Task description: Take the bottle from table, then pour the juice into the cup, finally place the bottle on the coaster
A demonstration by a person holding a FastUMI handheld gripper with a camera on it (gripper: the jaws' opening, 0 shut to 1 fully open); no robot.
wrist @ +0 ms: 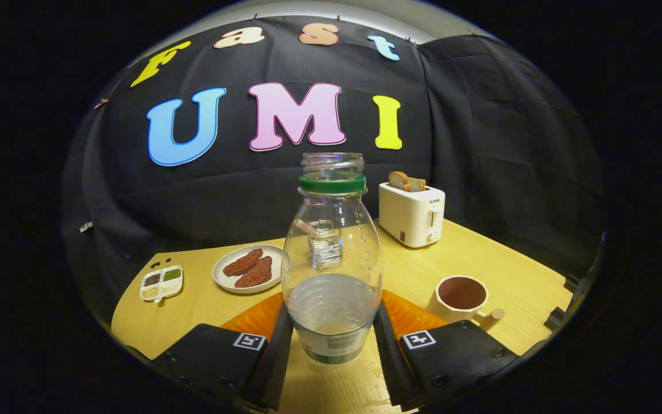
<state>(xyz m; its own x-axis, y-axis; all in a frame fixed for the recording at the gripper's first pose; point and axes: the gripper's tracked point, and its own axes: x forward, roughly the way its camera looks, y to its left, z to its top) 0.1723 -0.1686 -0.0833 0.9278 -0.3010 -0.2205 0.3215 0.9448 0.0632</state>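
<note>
A clear plastic bottle [331, 259] with a green neck ring and no cap stands upright between my two black fingers. A little pale liquid lies in its lower part. My gripper [331, 339] is shut on the bottle, with both fingers pressing its lower sides. Behind the bottle lies an orange coaster [408, 316], showing on both sides of it. A pinkish cup [461, 296] with a dark inside and a handle stands beyond my right finger, on the wooden table [515, 282].
A white toaster [412, 214] with bread slices stands at the back right. A white plate [246, 269] with brown patties sits beyond my left finger. Farther left lies a small divided dish [161, 283] of seasonings. Black cloth walls close the table's back and right.
</note>
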